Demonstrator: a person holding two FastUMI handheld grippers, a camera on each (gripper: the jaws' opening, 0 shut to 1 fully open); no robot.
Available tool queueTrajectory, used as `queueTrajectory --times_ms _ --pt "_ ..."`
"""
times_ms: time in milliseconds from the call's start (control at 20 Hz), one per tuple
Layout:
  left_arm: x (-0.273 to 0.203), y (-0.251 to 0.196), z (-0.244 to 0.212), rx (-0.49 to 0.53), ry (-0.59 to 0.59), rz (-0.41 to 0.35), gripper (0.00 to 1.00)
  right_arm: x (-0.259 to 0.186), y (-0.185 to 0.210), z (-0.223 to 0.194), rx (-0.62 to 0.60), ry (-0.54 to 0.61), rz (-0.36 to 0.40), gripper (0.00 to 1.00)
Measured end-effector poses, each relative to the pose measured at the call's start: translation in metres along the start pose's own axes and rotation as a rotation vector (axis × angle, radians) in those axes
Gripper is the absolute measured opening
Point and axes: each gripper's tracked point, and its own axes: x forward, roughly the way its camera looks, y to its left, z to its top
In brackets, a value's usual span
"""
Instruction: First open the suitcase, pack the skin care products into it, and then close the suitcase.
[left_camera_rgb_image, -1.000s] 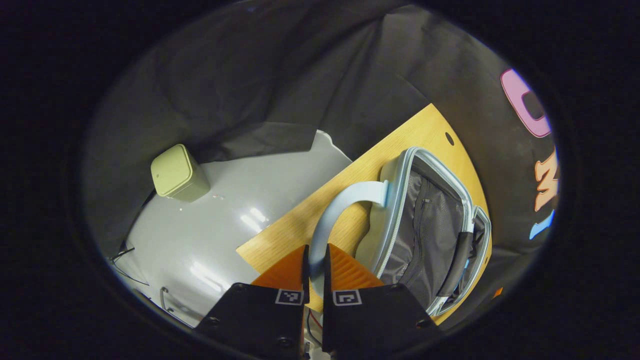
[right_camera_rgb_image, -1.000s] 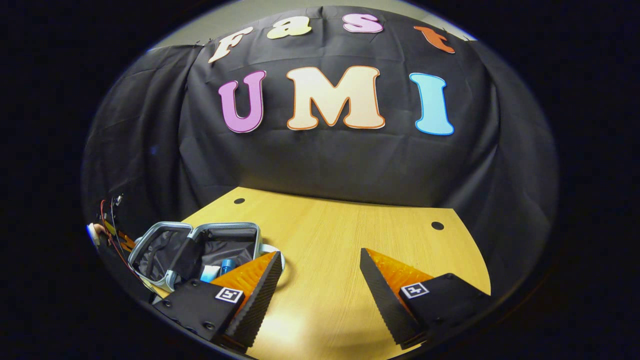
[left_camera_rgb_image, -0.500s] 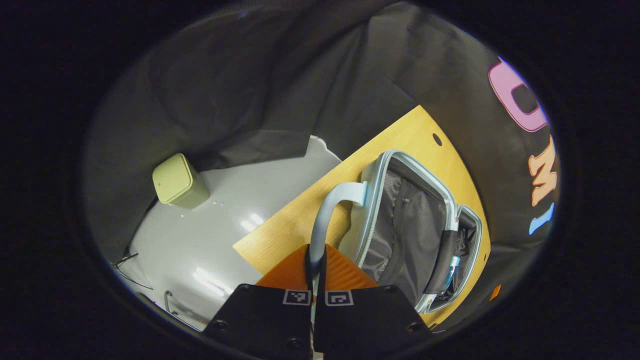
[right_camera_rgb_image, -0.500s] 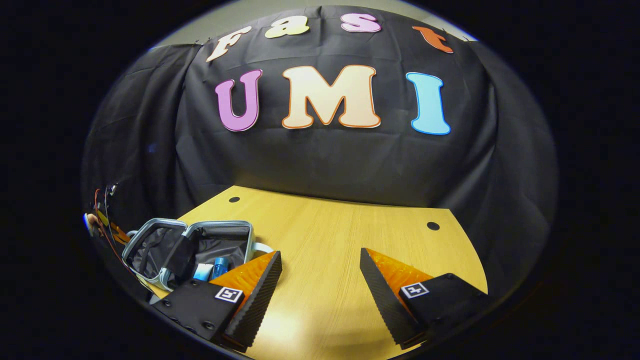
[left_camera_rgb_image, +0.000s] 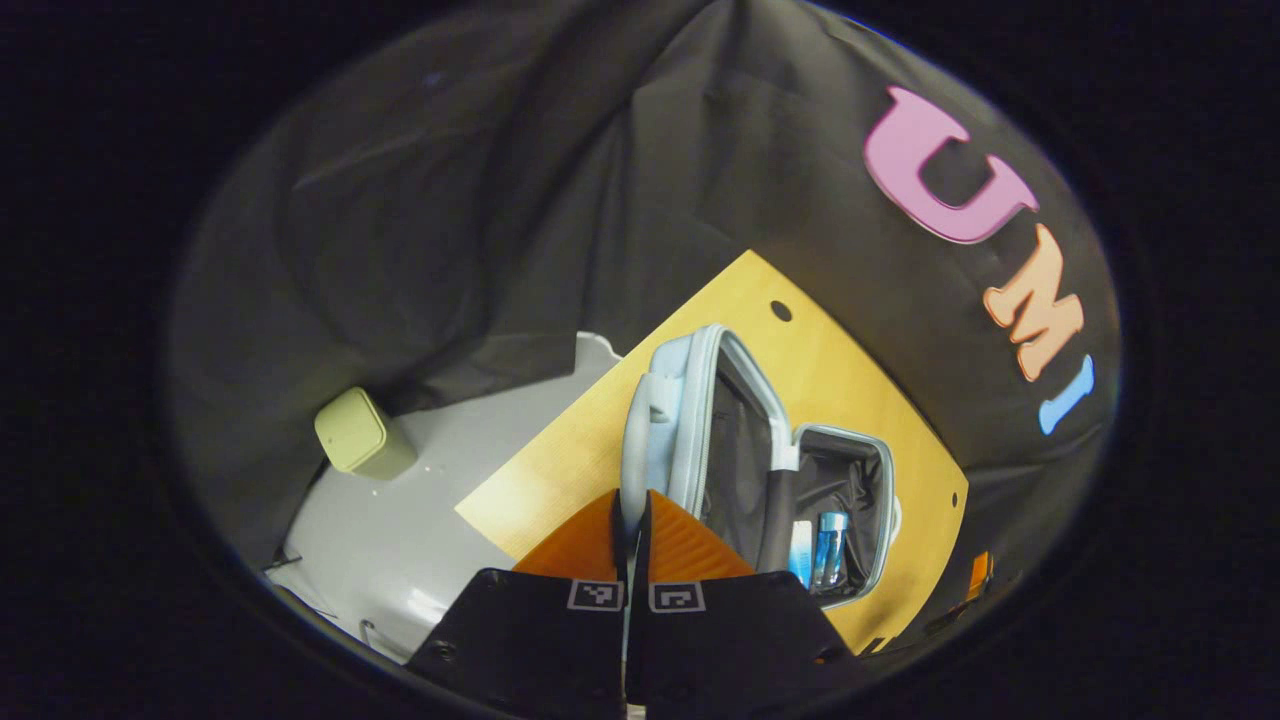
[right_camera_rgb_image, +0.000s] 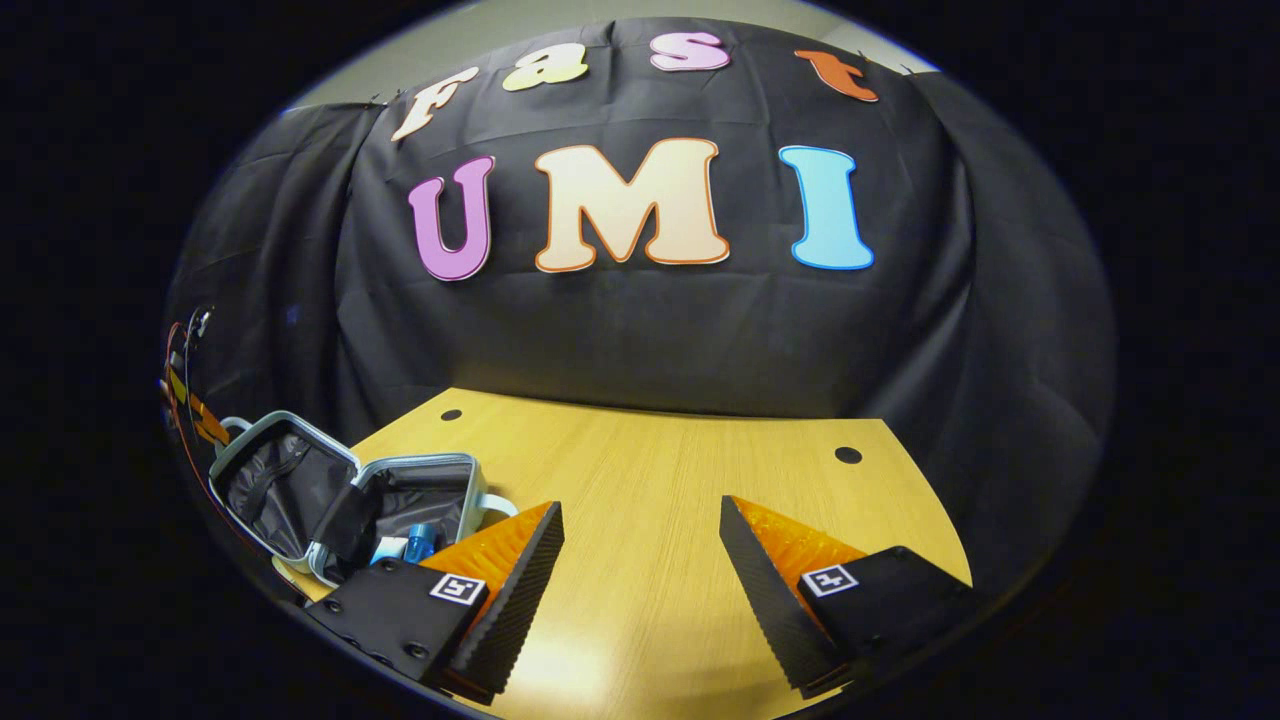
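Left gripper view: the left gripper fingers are pinching the suitcase handle between them. The right gripper fingers are standing open over the bench, suitcase well apart.

bare table ahead of right hand-held gripper, open suitcase crowding its left corner

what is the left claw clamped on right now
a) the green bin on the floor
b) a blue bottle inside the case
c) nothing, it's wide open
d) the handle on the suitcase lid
d: in the left gripper view the left claw is closed on the pale blue handle of the suitcase, whose lid is raised, while the blue bottle lies inside the case, apart from the claw.
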Motion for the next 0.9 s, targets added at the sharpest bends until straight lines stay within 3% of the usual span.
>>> queueTrajectory --times_ms 400,900 --pt "-0.043 -0.139 0.023 0.204 -0.079 -0.133 0.0 -0.015 -0.041 -0.001 0.079 -0.033 -0.022 0.98" --pt "-0.026 -0.292 -0.012 0.361 -0.023 -0.345 0.0 -0.052 -0.079 -0.013 0.137 -0.036 -0.074 0.98"
